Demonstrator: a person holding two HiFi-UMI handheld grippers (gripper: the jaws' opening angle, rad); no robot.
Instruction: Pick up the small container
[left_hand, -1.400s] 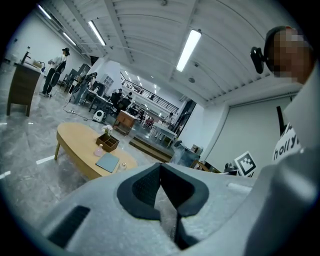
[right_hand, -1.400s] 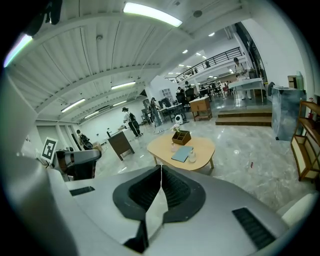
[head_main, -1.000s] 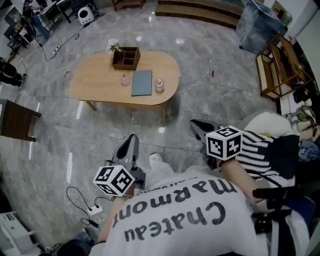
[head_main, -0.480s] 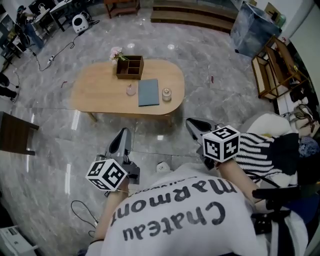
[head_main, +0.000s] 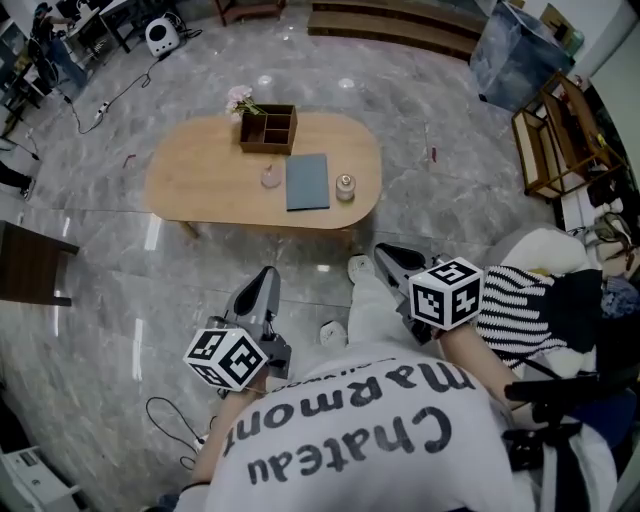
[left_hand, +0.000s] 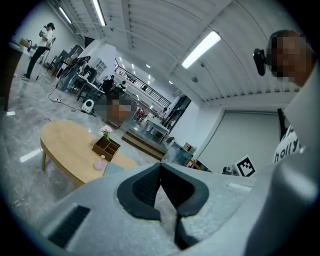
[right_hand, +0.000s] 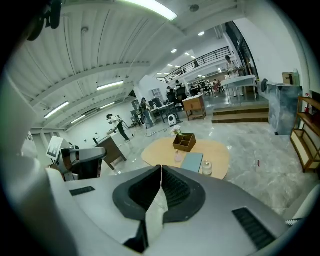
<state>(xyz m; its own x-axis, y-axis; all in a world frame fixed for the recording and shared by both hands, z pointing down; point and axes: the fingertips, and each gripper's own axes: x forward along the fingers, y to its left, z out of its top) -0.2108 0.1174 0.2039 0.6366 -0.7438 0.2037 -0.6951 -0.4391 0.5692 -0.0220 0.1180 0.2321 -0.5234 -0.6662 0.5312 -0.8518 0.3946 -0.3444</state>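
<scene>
Grey marble floor filled most of the head view, with an oval wooden table (head_main: 200, 205) standing well ahead of both grippers. The left gripper (head_main: 266, 276) had its jaws pressed together on nothing, and the right gripper (right_hand: 161, 175) was likewise closed and empty; both were held low, close to the person's body.

The small container looked to be the clear lidded jar (head_main: 345, 186), upright near the table edge facing the grippers. It was far ahead of the right gripper and a little to the right of its jaw line. Just beside it, on the side toward the left gripper, lay a flat blue-grey pad (head_main: 307, 181), and past that a small pink object (head_main: 271, 177), which could also have been meant. Beyond them, farther from both grippers, sat a wooden compartment box (head_main: 268, 128) with flowers (head_main: 240, 98) at its far corner.

The step in hand seemed to be the approach, with no reach begun. The right gripper was the nearer one to the jar, so it was probably the better choice. To do it well, its jaws would need spreading before arrival. They should come in level from the open table edge, straddling the jar's body below the lid. Closing gently and squarely would matter, since smooth glass would probably slip or tip under an off-centre pinch. Keeping off the pad would avoid dragging it.
</scene>
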